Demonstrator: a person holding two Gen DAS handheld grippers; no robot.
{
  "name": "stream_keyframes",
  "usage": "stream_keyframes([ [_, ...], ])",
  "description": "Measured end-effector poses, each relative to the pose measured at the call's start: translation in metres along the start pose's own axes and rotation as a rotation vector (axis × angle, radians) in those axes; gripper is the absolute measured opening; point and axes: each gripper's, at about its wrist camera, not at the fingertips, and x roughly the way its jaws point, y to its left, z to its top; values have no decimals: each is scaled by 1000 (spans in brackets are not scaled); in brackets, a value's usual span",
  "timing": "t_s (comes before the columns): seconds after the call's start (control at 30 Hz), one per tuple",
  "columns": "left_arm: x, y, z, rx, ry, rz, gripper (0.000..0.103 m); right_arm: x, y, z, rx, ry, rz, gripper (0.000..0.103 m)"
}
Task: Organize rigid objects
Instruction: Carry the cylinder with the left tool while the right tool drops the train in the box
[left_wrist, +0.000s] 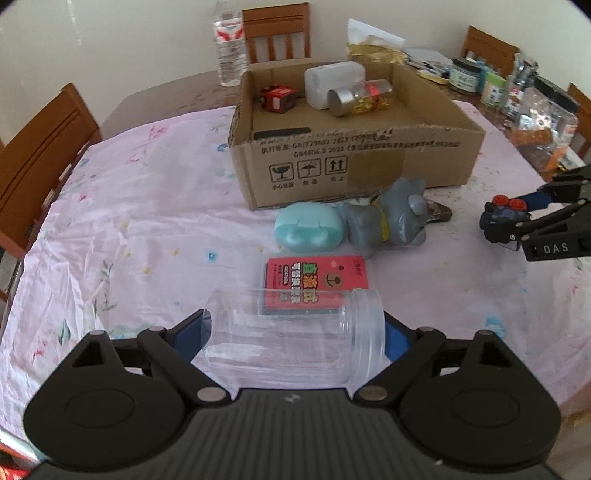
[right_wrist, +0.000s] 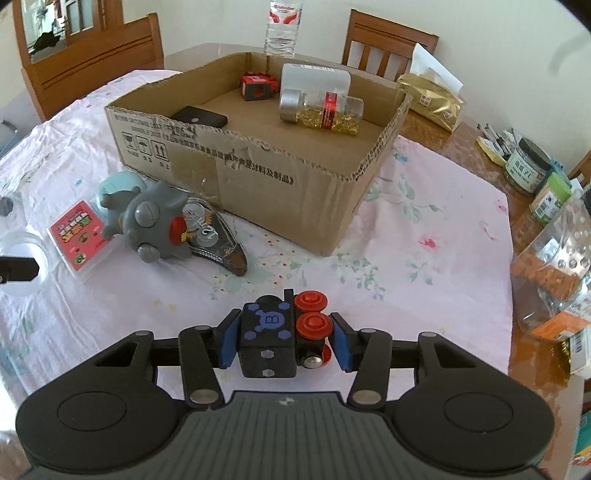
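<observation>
My left gripper (left_wrist: 295, 336) is shut on a clear plastic jar (left_wrist: 291, 332) that lies sideways between the pads, above the cloth. My right gripper (right_wrist: 284, 339) is shut on a black toy block with red wheels (right_wrist: 284, 332); it also shows at the right of the left wrist view (left_wrist: 504, 218). An open cardboard box (left_wrist: 436, 147) (right_wrist: 280, 184) stands beyond, holding a red-black toy (right_wrist: 256, 86), a white case (right_wrist: 314, 79), a gold-filled vial (right_wrist: 325, 110) and a black flat item (right_wrist: 199, 116). In front of the box lie a teal case (left_wrist: 308, 230), a grey figurine (left_wrist: 391, 221) (right_wrist: 155, 225), a red card pack (left_wrist: 316, 277) (right_wrist: 79, 232) and a tape dispenser (right_wrist: 218, 240).
A water bottle (left_wrist: 229, 44) stands behind the box. Jars and containers (right_wrist: 546, 240) crowd the table's right edge, with a gold pouch (right_wrist: 436, 99) behind. Wooden chairs (left_wrist: 40, 166) surround the table. The pink floral cloth (right_wrist: 406, 258) covers the table.
</observation>
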Motion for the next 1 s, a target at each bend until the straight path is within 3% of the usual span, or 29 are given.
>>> stream_keyframes([
  [0.27,-21,13,21,74,11,-74,92,-37,-8,22,-40,-34,26,55],
  [0.53,-35,18,44,111,-38,-101,92,-64,-23,75,-46,-136,52,55],
  [0.7,-36,24,55,95,-61,-86,92,-42,-31,116,-31,-172,66,55],
  [1.0,-42,37,68,60,-76,-35,92,29,-41,151,-29,-105,51,57],
])
